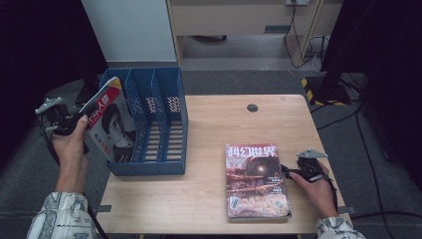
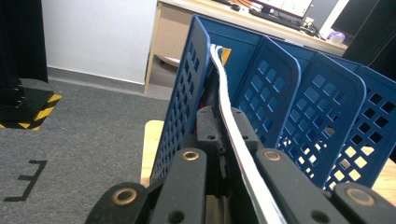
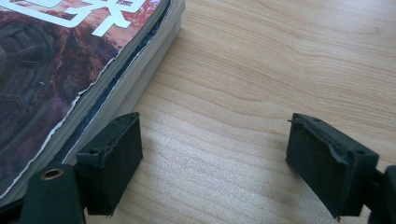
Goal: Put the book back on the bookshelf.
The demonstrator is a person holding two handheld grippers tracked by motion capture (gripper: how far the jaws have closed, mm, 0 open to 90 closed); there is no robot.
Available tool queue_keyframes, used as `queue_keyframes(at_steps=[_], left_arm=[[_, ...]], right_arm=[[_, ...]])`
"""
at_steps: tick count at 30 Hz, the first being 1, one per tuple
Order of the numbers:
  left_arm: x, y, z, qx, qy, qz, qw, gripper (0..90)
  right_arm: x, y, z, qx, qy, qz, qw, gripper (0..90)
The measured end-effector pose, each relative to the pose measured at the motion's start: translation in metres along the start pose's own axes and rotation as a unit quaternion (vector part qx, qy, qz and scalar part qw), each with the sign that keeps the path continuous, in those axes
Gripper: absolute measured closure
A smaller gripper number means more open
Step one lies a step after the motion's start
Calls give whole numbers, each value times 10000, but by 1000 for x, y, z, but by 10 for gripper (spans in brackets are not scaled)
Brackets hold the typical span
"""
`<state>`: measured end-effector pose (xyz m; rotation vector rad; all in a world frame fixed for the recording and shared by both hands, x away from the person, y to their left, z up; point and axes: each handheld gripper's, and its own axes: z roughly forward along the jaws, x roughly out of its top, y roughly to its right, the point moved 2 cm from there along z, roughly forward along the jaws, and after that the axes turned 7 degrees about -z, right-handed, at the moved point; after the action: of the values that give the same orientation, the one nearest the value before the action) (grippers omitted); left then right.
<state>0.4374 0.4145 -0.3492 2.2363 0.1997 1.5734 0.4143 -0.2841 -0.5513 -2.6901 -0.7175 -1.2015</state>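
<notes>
- My left gripper (image 1: 74,124) is clamped on the edge of a magazine (image 1: 110,122) with a red title band and a black-and-white portrait on its cover.
- That magazine is tilted, its lower part down in the leftmost slot of the blue file rack (image 1: 171,112), its top corner leaning out to the left above the rack wall.
- In the left gripper view I see the magazine's white page edge (image 2: 233,135) running up between my jaws, with the rack's perforated dividers (image 2: 275,88) just beside it.
- The rack stands on the left end of the wooden table (image 1: 214,124), with three slots open at the top.
- My right gripper (image 1: 291,172) rests low on the table with its jaws spread apart, holding nothing.
- A stack of magazines (image 1: 256,181) lies flat near the front right of the table; the top cover is dark red-brown with large white characters.
- In the right gripper view, one pad (image 3: 114,158) sits just beside the stack's edge (image 3: 126,79); whether it touches I cannot tell. The other pad (image 3: 327,161) is over bare wood.
</notes>
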Motion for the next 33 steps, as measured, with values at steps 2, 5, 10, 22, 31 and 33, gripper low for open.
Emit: queue_keyframes(at_steps=[2,5,10,22,31,33], left_arm=[[1,-2,-1,-8,-8,-8,10000,854],[1,-3,-1,4,-38,-7,10000,854],[1,-1,0,68,-164,33,9998,849],[-1,0,0,14,-151,51,9999,818],[-7,1,0,6,-118,44,9999,763],[-10,1,1,5,-113,74,9999,751]], right_arm=[[0,0,0,2,-5,17,10000,184],[0,0,0,4,-7,8,10000,184],[0,0,0,4,-8,9,10000,184],[0,0,0,8,-10,12,10000,184],[0,-1,0,22,-14,19,10000,180],[0,-1,0,23,-14,19,10000,180]])
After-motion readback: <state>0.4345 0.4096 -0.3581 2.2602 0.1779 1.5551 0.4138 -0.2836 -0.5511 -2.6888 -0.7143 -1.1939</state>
